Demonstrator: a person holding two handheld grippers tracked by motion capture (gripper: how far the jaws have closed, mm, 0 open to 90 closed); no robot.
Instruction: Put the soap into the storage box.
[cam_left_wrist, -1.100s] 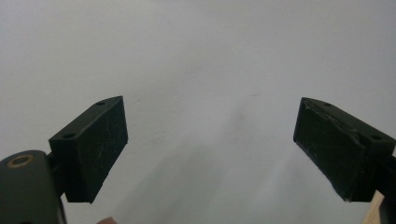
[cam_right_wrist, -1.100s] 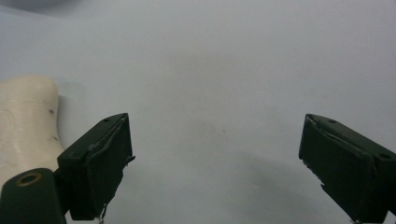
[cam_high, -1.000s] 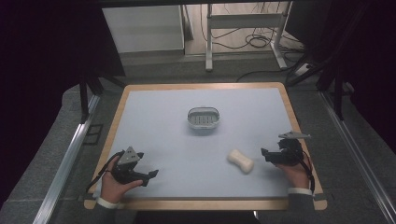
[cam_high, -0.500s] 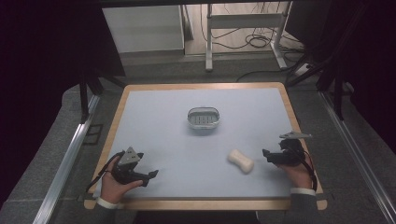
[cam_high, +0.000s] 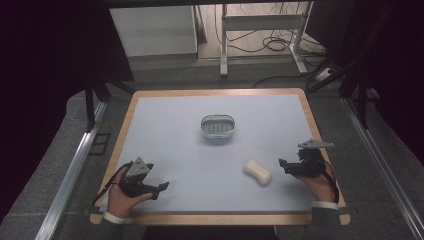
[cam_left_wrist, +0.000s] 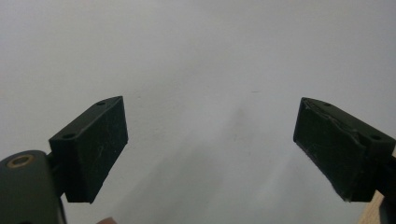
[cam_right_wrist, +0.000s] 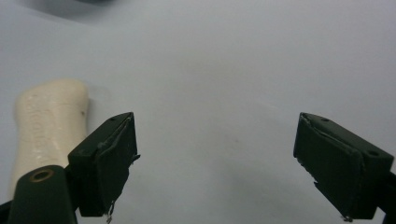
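soap bar (cam_high: 258, 172) laid on counter (cam_high: 165, 125) just beside right gripper (cam_high: 283, 165), outside its spread, slightly narrowed jaws | left gripper (cam_high: 163, 188) released near front edge | dish (cam_high: 218, 126) mid-counter, well apart

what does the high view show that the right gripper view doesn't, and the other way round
High view alone: the oval soap dish mid-table, the left tool resting near the front left corner, and the table's wooden rim. Right gripper view alone: a close look along the right tool, its jaws wide apart with nothing between them, the soap lying outside the left jaw. Both: the cream soap bar and the pale blue tabletop.
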